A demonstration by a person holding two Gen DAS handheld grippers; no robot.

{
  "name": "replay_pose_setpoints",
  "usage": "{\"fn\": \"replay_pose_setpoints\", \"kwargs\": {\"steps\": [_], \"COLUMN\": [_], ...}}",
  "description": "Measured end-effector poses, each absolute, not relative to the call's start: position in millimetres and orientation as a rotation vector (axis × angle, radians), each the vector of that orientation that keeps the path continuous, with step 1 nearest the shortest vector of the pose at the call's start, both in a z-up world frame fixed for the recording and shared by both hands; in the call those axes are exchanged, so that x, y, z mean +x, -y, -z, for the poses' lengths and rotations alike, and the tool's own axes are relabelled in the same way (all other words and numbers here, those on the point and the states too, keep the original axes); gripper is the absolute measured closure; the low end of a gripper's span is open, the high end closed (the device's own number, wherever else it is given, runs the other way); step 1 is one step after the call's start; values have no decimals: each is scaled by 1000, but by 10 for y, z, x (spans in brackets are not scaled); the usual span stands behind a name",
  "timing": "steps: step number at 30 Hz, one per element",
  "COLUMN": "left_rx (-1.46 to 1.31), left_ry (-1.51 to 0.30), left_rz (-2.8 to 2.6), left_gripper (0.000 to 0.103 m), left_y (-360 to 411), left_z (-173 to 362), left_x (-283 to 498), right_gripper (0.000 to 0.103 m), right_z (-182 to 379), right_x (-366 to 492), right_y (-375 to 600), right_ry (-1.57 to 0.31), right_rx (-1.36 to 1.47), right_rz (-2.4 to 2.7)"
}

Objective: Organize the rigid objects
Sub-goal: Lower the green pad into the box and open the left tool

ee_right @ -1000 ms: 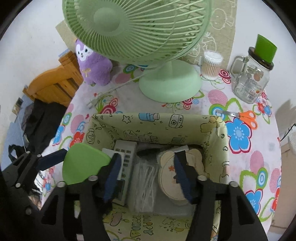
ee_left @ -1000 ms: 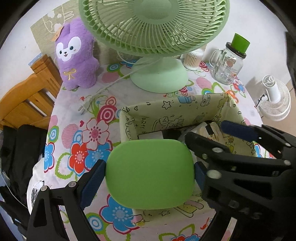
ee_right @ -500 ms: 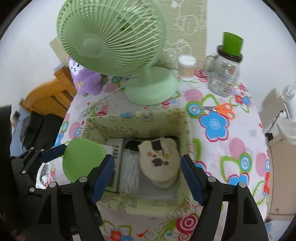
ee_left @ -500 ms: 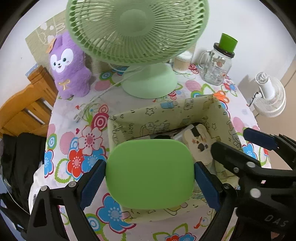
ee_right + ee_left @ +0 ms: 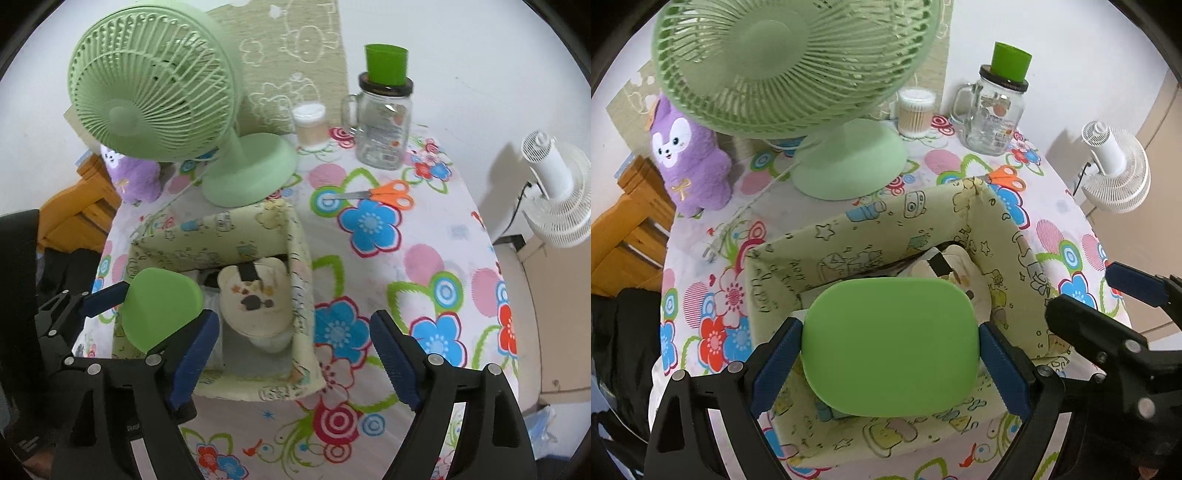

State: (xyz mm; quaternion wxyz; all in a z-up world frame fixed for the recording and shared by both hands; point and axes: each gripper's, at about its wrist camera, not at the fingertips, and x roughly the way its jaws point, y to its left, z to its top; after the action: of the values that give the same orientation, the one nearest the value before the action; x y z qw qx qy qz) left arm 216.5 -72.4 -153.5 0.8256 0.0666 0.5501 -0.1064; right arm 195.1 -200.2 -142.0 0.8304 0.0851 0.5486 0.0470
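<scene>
A flat green plate with rounded corners is clamped between the blue pads of my left gripper, held just above the near side of a pale yellow fabric box. The same plate shows at the left of the right wrist view. A cream bear-faced round item lies inside the box. My right gripper hangs over the box's right wall with its jaws opening and nothing between them.
Behind the box on the flowered tablecloth stand a green desk fan, a purple plush, a swab tub and a glass jar with a green cup on top. Orange scissors lie right. A white fan stands beyond the table.
My right gripper has drawn rightwards from inside the box to its right wall, and its jaws have widened. The left gripper has shifted slightly with the green plate.
</scene>
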Motion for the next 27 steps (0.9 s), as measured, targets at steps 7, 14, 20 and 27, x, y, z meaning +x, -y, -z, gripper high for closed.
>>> {"fn": "replay_pose_setpoints", "kwargs": {"steps": [7,14,20,27], "left_rx": [131,131,179,203], "left_ry": [-1191,-1210,-1189,-1199], "left_rz": [231,237,248,298], "left_gripper": [8,8,8,7], "left_y": [739,804,905,1039], "left_z": [1672,1816,1859,1914], "left_x": [2232,2347,2391,2454], "right_gripper": [17,17,16,16], "right_z": [1481,1548,1615,1645], "right_x": [1950,2001,2042,2077], "right_y": [2063,2095,2109,2157], "right_ry": [-1180,-1194,-1208,-1214], "right_rx": [185,182,180,196], "right_rz": [-74,-55,-43,-17]}}
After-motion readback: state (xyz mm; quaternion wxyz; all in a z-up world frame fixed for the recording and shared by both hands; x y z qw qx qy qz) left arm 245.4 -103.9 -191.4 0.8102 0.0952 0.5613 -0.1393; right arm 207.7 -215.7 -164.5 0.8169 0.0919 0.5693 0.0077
